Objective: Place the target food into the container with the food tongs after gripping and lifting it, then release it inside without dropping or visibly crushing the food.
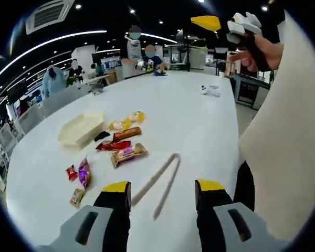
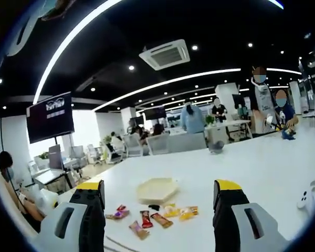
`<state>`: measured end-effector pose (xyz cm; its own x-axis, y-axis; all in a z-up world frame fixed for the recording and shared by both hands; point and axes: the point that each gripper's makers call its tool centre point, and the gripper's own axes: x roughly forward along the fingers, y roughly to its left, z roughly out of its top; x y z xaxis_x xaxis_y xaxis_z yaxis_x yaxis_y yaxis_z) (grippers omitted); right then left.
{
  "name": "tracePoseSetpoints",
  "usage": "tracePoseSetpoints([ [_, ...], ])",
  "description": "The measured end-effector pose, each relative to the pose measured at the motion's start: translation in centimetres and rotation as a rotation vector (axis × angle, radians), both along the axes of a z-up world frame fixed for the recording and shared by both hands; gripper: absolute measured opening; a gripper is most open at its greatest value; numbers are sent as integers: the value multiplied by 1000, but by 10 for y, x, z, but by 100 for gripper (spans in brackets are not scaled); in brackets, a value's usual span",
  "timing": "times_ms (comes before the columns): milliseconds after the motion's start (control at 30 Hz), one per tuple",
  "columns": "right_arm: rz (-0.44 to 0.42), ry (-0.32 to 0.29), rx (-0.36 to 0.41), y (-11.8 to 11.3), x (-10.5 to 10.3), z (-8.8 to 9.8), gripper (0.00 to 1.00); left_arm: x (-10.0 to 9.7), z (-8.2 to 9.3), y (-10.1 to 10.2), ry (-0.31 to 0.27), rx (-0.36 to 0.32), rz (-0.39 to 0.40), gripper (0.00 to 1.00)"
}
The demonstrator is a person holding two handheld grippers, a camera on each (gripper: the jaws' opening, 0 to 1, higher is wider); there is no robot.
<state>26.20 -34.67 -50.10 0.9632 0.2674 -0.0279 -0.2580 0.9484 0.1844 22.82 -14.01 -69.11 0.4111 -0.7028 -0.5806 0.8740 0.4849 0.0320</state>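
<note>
Left gripper view: the left gripper (image 1: 163, 191) hangs above the wide white table (image 1: 199, 121), its yellow-tipped black jaws spread wide with nothing between them. Just beyond them, low centre of the frame, lie the beige food tongs (image 1: 158, 184), flat on the tabletop, arms splayed into a narrow V, untouched. Up and left of the tongs sits a scatter of wrapped snacks: a tan and purple packet (image 1: 128, 154) nearest, a red packet (image 1: 113, 145) and a brown packet (image 1: 127, 133) behind it, yellow wrapped pieces (image 1: 127, 122) further back, smaller purple and red ones (image 1: 80, 173) at lower left. The shallow cream plastic container (image 1: 81, 129) rests at the left of the group, just beside the snacks, nothing visible inside. At upper right a hand (image 1: 254, 50) is raised high.

Right gripper view: the right gripper (image 2: 160, 202) is held up, jaws also parted wide and empty. Between them, lower centre, the same container (image 2: 156, 189) and snacks (image 2: 157, 215) show well ahead on the table.
</note>
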Motion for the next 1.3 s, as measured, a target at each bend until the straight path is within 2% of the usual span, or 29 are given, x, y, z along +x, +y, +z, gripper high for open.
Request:
tracePoseSetpoints([
  [200, 1, 11, -3, 1, -4, -2, 86, -1, -12, 2, 18, 12, -3, 48],
  [367, -11, 6, -4, -2, -6, 0, 86, -8, -28, 3, 48, 35, -20, 48],
  [633, -19, 8, -17, -7, -12, 2, 86, -5, -52, 5, 75, 77, -3, 42],
  [967, -19, 9, -24, -10, -14, 4, 86, -3, -58, 7, 77, 95, 14, 36],
  [1300, -5, 12, -29, -7, -14, 4, 86, -2, -64, 11, 75, 127, 22, 24],
])
